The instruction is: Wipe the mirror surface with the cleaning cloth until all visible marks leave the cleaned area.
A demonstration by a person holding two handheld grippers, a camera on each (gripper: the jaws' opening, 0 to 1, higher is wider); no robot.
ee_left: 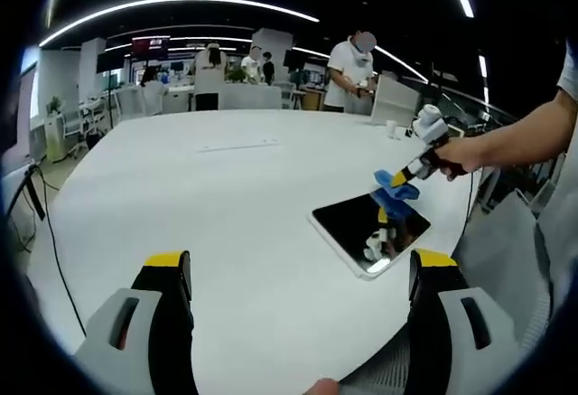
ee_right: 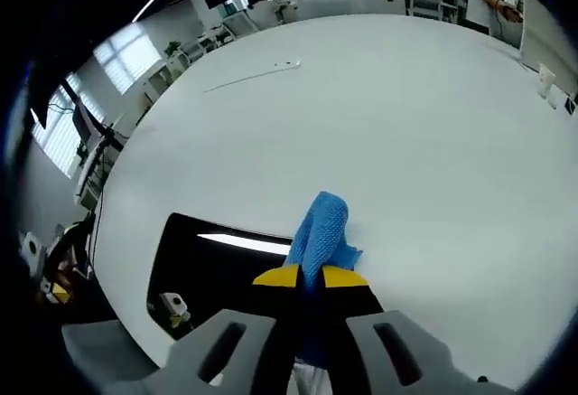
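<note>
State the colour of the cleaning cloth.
Blue. The cloth, pinched in the right gripper, shows best in the right gripper view.

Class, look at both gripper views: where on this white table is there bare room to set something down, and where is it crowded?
The table is bare from the left gripper to its far edge, except a thin line lying mid-table. It is also bare beyond the blue cloth. It is crowded near the mirror, where the right gripper holds the cloth.
</note>
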